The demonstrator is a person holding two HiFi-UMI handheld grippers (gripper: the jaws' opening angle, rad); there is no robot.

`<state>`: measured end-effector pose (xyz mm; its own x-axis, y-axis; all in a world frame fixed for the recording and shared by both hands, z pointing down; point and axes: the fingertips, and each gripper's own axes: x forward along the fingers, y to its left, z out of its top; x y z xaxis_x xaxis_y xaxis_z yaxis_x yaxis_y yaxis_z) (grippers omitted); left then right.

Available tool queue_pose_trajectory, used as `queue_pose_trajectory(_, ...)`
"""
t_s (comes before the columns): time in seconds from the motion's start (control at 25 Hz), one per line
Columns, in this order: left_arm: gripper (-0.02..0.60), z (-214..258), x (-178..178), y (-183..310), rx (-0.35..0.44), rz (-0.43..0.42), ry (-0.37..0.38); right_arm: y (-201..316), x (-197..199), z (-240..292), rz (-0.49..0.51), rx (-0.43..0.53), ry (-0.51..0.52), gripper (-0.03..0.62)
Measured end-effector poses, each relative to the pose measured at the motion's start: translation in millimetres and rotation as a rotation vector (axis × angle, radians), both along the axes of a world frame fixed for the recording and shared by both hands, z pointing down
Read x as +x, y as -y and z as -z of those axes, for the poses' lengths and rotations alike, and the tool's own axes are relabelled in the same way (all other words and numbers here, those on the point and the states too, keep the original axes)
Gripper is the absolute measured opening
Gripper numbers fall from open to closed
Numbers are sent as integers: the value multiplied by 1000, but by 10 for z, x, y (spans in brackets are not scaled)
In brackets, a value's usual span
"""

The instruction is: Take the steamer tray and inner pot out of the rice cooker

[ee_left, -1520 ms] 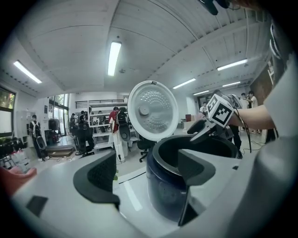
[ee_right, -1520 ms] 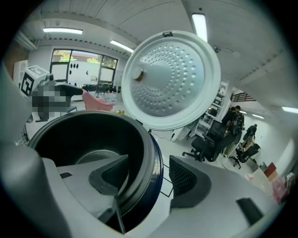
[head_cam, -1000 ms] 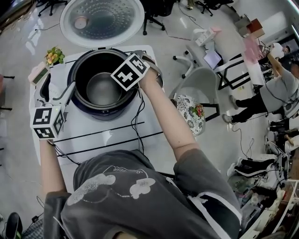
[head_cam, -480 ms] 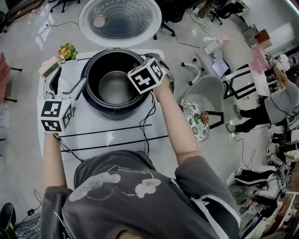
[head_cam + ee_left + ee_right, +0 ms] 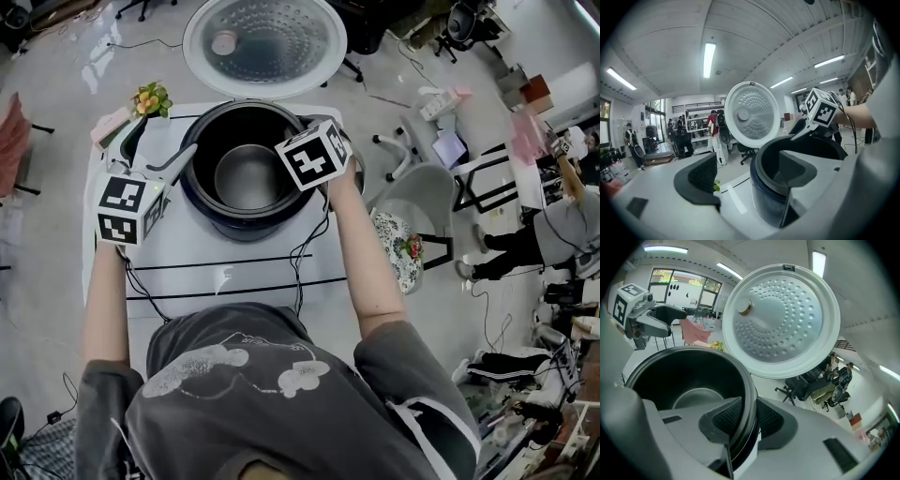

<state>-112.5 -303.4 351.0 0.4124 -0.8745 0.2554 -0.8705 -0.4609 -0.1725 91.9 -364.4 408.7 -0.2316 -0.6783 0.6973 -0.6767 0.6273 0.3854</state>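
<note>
The rice cooker (image 5: 246, 225) stands on the white table (image 5: 234, 277) with its lid (image 5: 264, 42) swung up. The dark inner pot (image 5: 246, 173) sits in it. My right gripper (image 5: 749, 420) is at the pot's right rim (image 5: 751, 394). Its jaws are closing, with one pad inside and one outside, and both press on the rim. My left gripper (image 5: 750, 176) is open and straddles the cooker's left edge (image 5: 761, 187) without touching it. A grey round piece (image 5: 349, 161), partly hidden under my right hand, lies right of the cooker. I cannot tell whether it is the steamer tray.
A small potted plant (image 5: 150, 97) stands at the table's far left corner. Black cables (image 5: 302, 253) run across the table. A grey chair (image 5: 427, 183) with a floral cushion (image 5: 398, 248) is on the right. A person (image 5: 562, 216) stands further right among office clutter.
My right gripper's jaws have closed in on the pot's right rim and the hand has risen slightly. The left gripper stays open at the left rim.
</note>
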Motion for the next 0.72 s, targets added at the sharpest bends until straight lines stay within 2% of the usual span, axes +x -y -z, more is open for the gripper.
queue_pose_trajectory(0.24,408,-94,194,171,-56,-87,41,34,-33,84,-2,-5,100,106)
queue_pose_trajectory(0.44,408,-239,355,315,-164,-178,87,-15,-164,341,22,45,164,100)
queue_pose_trajectory(0.72,407,-529,596,500,-316,-232,200,-95,-201,488,57,91,181,97)
